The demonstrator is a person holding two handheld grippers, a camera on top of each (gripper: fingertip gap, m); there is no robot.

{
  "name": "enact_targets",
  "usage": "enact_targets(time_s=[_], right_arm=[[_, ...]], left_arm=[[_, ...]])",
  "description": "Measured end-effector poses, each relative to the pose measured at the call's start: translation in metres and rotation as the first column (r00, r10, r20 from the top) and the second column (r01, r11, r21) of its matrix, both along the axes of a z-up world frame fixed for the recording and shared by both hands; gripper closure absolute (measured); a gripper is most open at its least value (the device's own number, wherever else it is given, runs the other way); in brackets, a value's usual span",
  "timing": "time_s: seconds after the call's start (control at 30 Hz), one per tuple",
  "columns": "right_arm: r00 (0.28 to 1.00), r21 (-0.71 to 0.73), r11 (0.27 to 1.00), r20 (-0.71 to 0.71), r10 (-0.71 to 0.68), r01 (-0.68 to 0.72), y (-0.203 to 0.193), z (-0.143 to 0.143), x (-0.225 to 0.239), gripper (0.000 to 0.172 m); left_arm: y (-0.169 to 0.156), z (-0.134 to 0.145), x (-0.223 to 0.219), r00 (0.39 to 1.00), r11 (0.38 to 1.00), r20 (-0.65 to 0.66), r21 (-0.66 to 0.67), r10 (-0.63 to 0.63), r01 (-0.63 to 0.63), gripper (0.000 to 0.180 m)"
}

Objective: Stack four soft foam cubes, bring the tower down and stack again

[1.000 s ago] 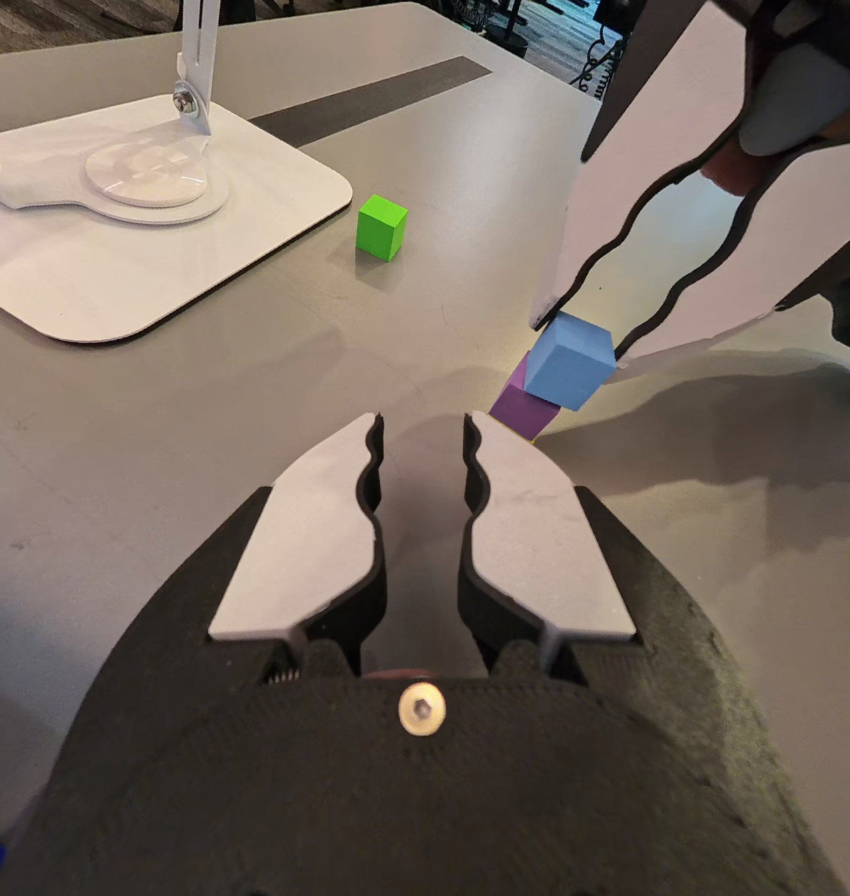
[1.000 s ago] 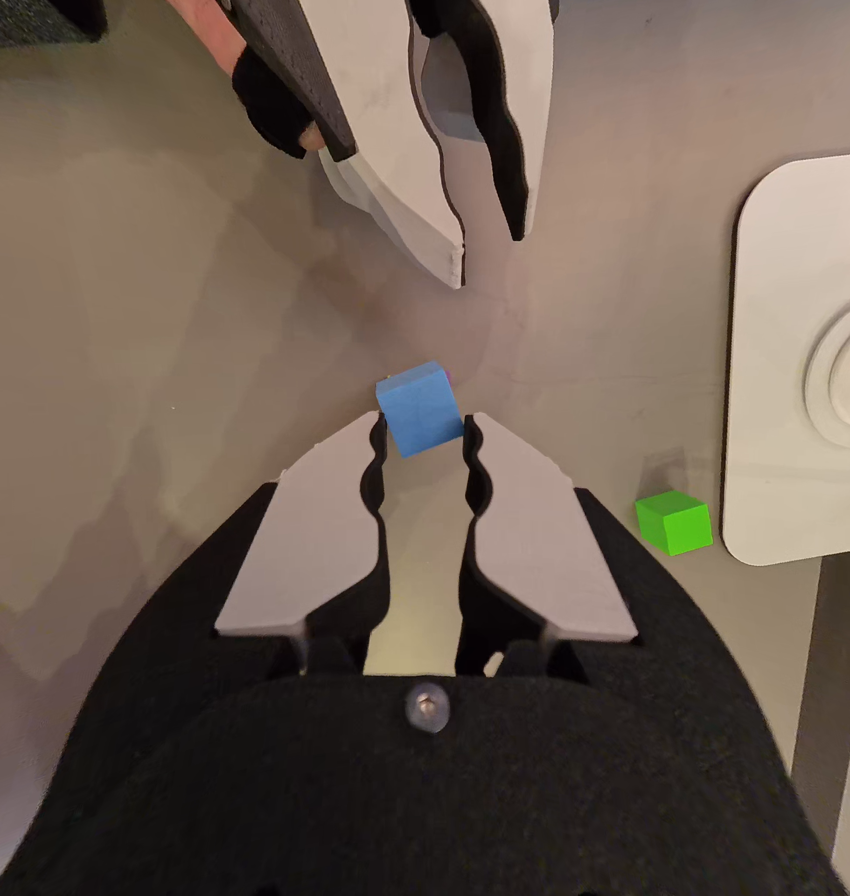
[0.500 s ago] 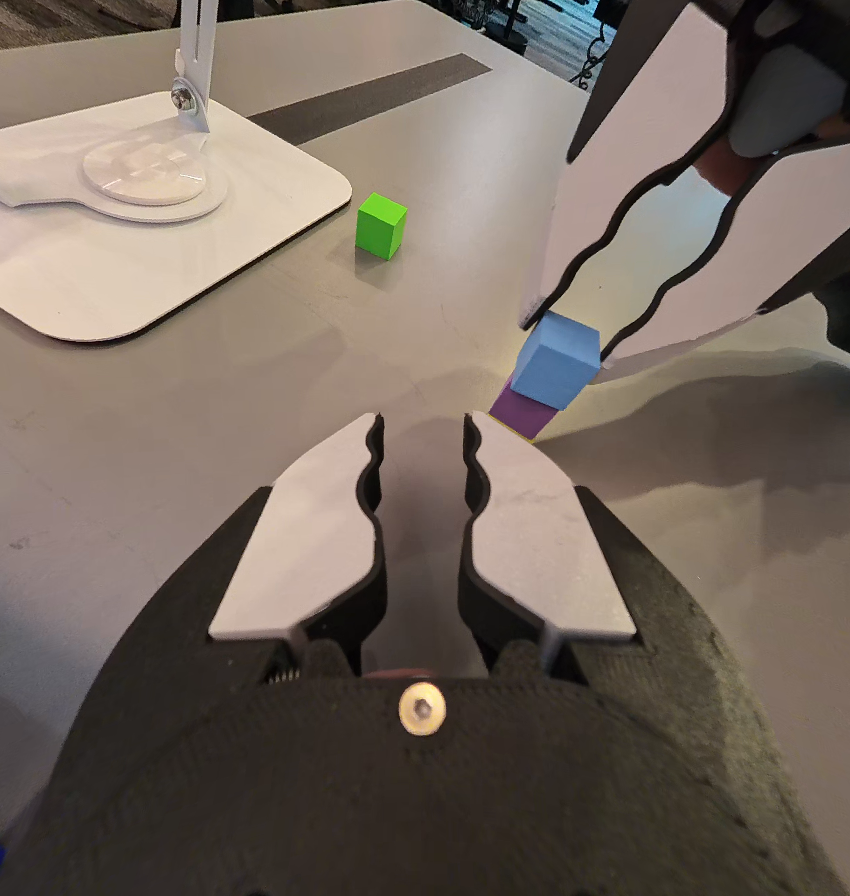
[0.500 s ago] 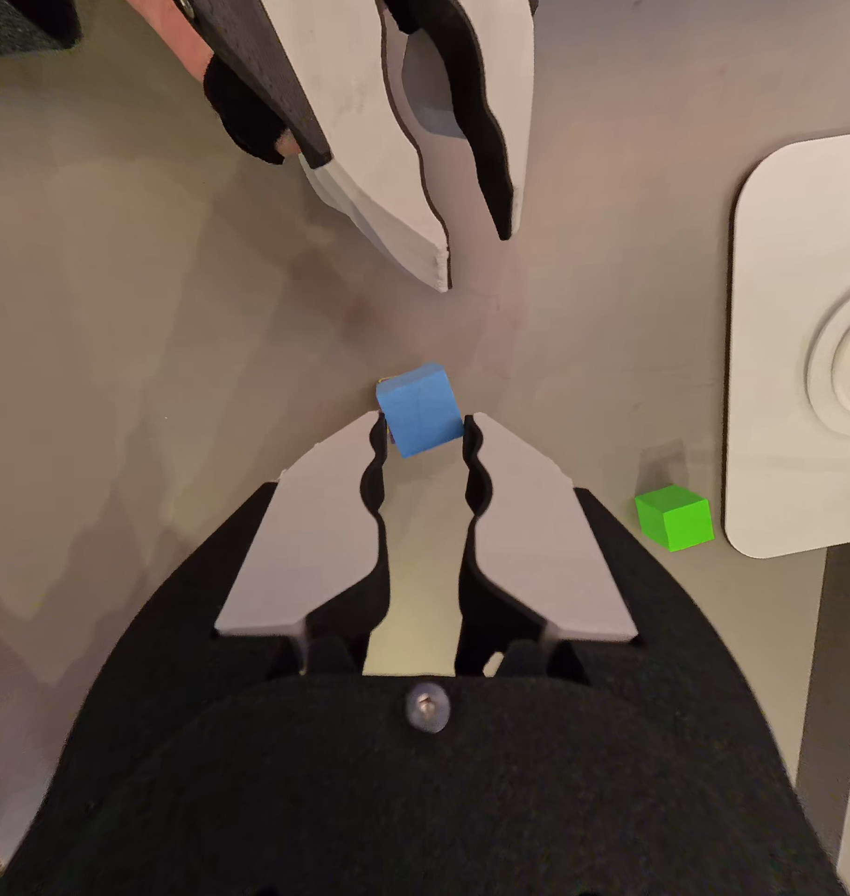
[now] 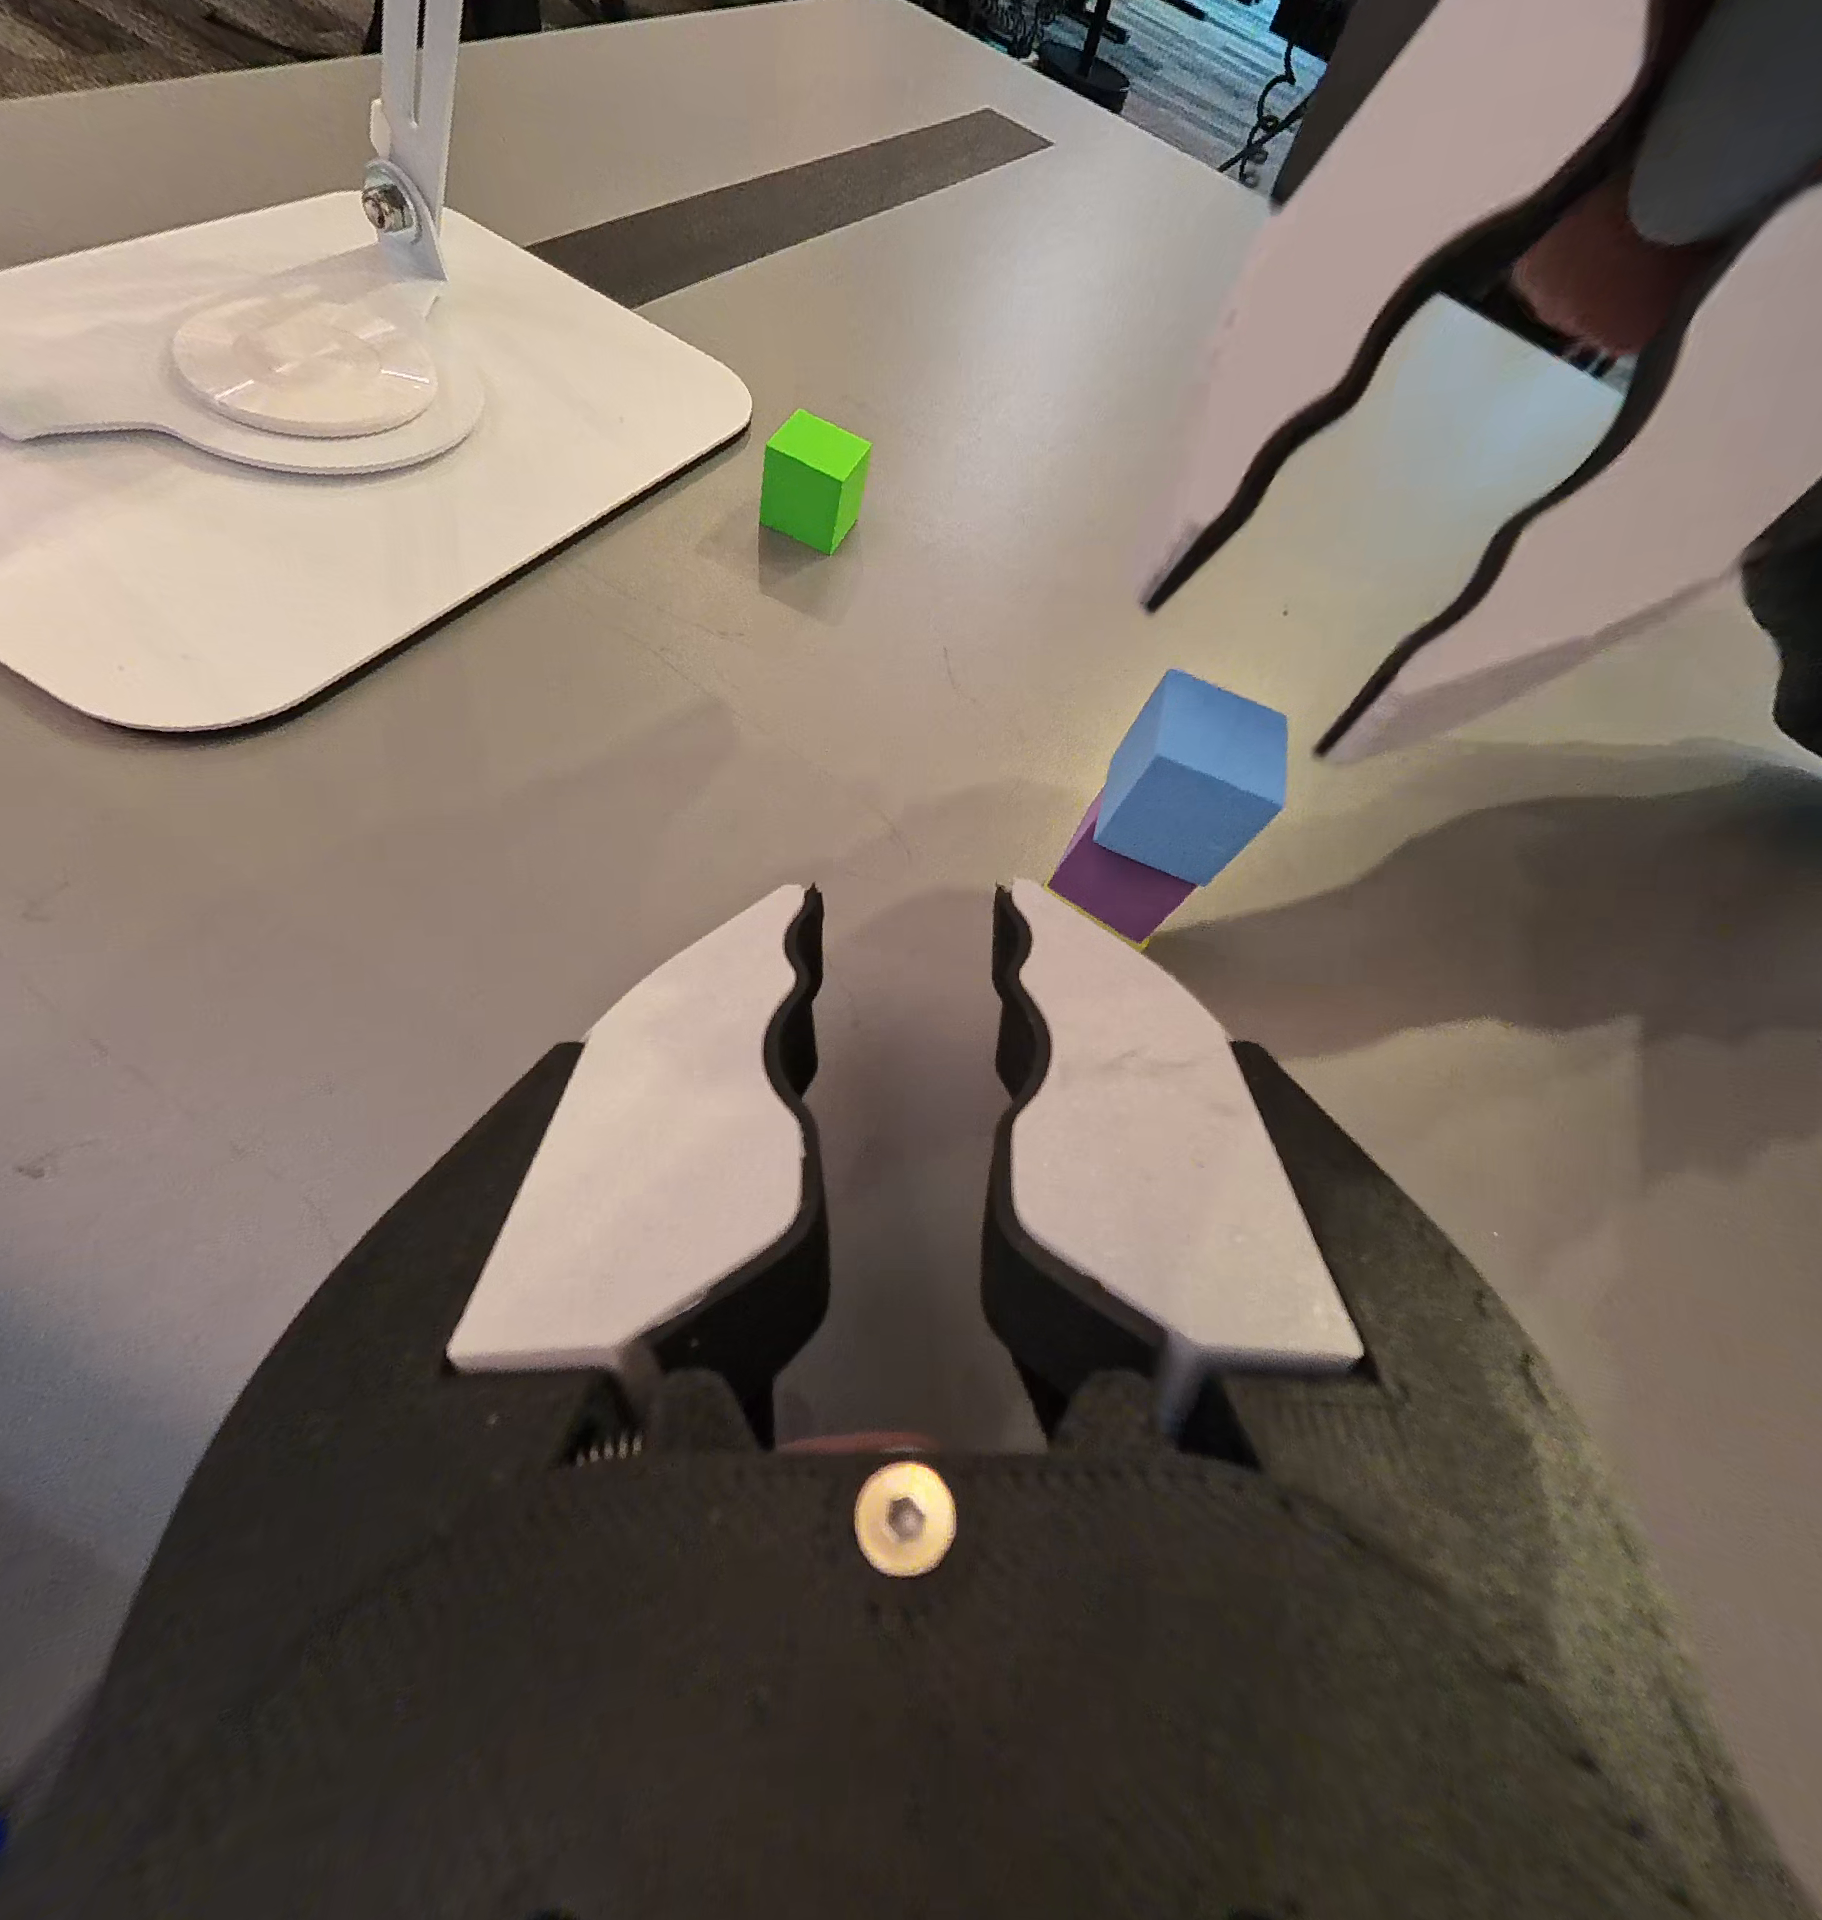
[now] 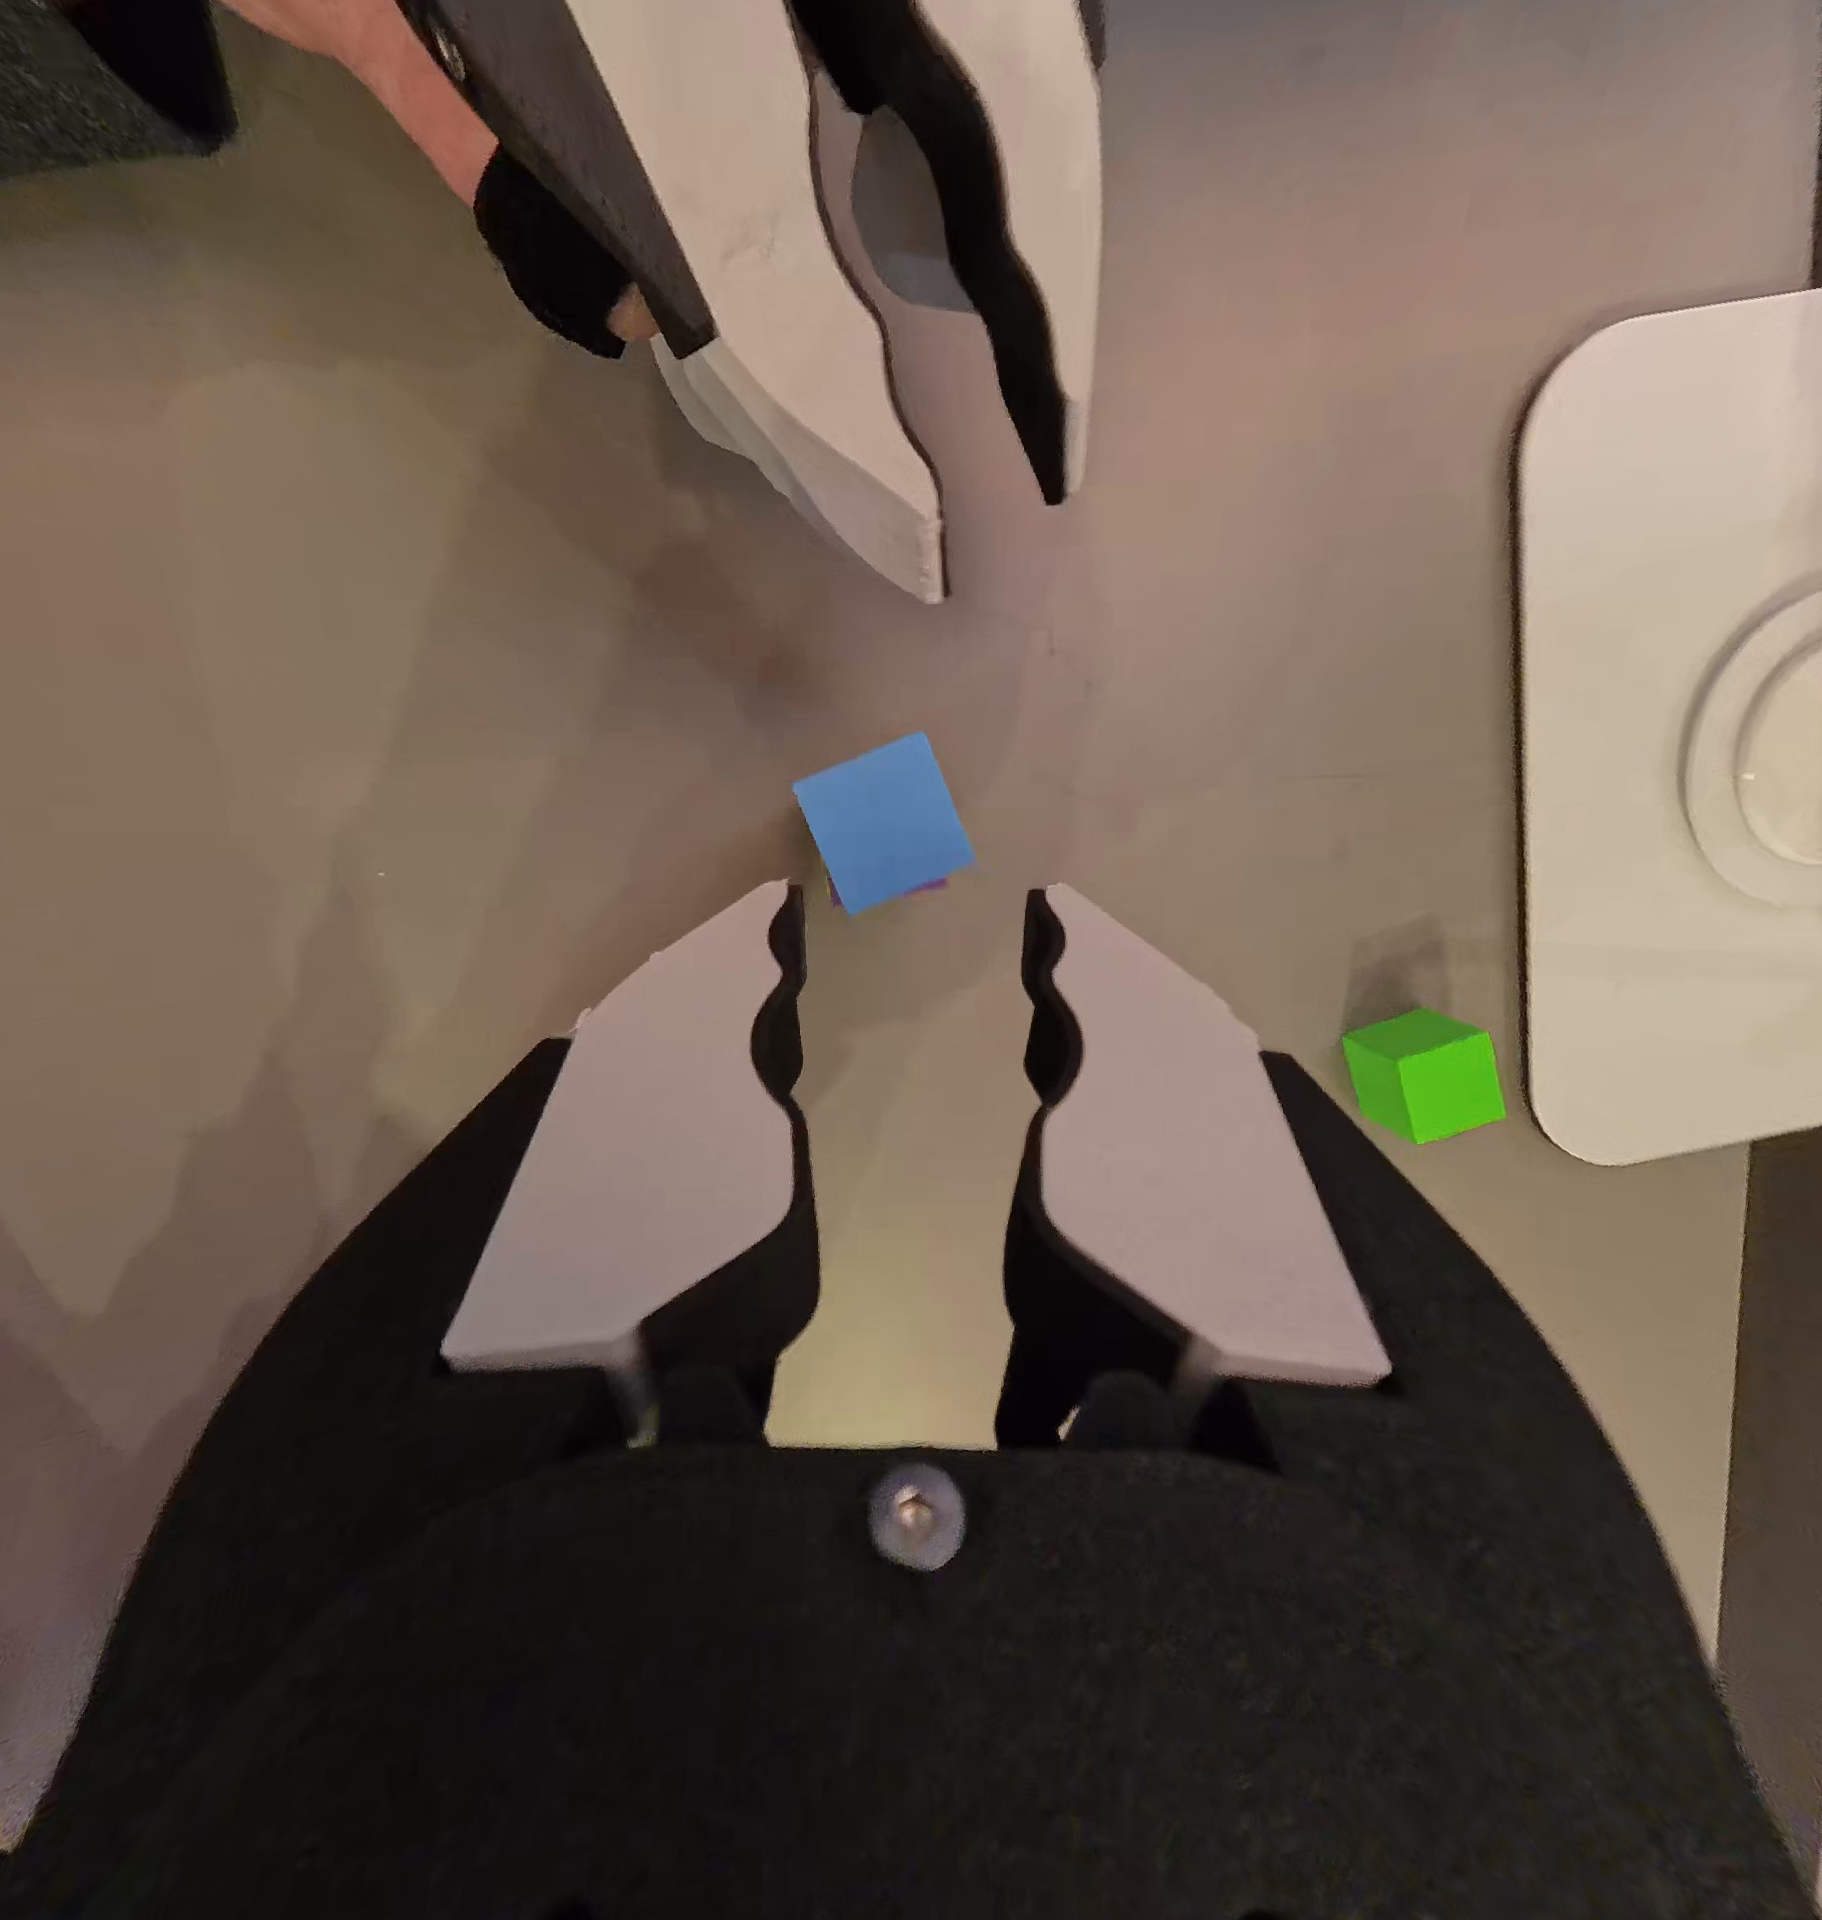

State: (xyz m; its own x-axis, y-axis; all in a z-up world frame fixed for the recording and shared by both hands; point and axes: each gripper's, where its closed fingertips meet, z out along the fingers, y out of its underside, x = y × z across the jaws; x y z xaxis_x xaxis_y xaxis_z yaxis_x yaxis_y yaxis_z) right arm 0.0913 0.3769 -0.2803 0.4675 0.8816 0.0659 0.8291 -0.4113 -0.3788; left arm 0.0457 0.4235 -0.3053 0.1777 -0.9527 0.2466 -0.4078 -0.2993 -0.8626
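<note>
Blue cube was seen skewed atop the purple cube, mid-tabletop. Green cube lay beside the white stand base. Both the left gripper and the right gripper were parted, empty. Toppling was judged likely if the skewed tower were nudged.

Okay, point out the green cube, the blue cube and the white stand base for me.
green cube (image 5: 815, 480), left wrist view, on its front face.
blue cube (image 5: 1193, 798), left wrist view, on its front face, atop the stack.
white stand base (image 5: 211, 551), left wrist view, on its bare flat plate.
</note>
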Motion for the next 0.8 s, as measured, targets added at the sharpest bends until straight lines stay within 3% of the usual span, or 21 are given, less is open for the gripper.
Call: enact_targets(time_s=[0.03, 0.23, 0.33, 0.4, 0.5, 0.67, 0.8], right_arm=[[1.000, 0.010, 1.000, -0.018, -0.014, 0.014, 0.001, 0.006, 0.004, 0.132], [0.977, 0.080, 0.980, -0.128, -0.172, 0.183, 0.019, 0.031, 0.058, 0.134], [0.961, 0.096, 0.966, -0.162, -0.222, 0.239, 0.019, 0.036, 0.087, 0.136], [0.953, 0.099, 0.957, -0.170, -0.252, 0.271, 0.019, 0.030, 0.107, 0.137], [0.934, 0.093, 0.942, -0.191, -0.302, 0.324, 0.023, 0.013, 0.126, 0.134], [0.938, 0.113, 0.934, -0.126, -0.324, 0.338, 0.036, -0.007, 0.147, 0.133], [0.920, 0.055, 0.935, -0.208, -0.333, 0.351, 0.035, -0.011, 0.144, 0.135]], left_arm=[[0.000, 0.000, 0.000, 1.000, 1.000, 0.000, 0.000, 0.000, 0.000, 0.150], [0.003, 0.007, -0.002, 0.999, 1.000, 0.053, -0.024, 0.011, -0.009, 0.149], [0.005, 0.015, -0.001, 0.997, 0.997, 0.079, 0.077, 0.020, -0.026, 0.146], [0.000, 0.017, 0.010, 0.999, 0.987, 0.033, 0.160, -0.005, 0.000, 0.137], [0.001, 0.017, 0.031, 0.989, 0.940, -0.146, 0.334, -0.021, 0.069, 0.127], [0.015, 0.051, 0.072, 0.984, 0.923, -0.145, 0.354, -0.108, 0.153, 0.130], [0.030, 0.055, 0.088, 0.971, 0.911, -0.192, 0.359, -0.143, 0.205, 0.128]])
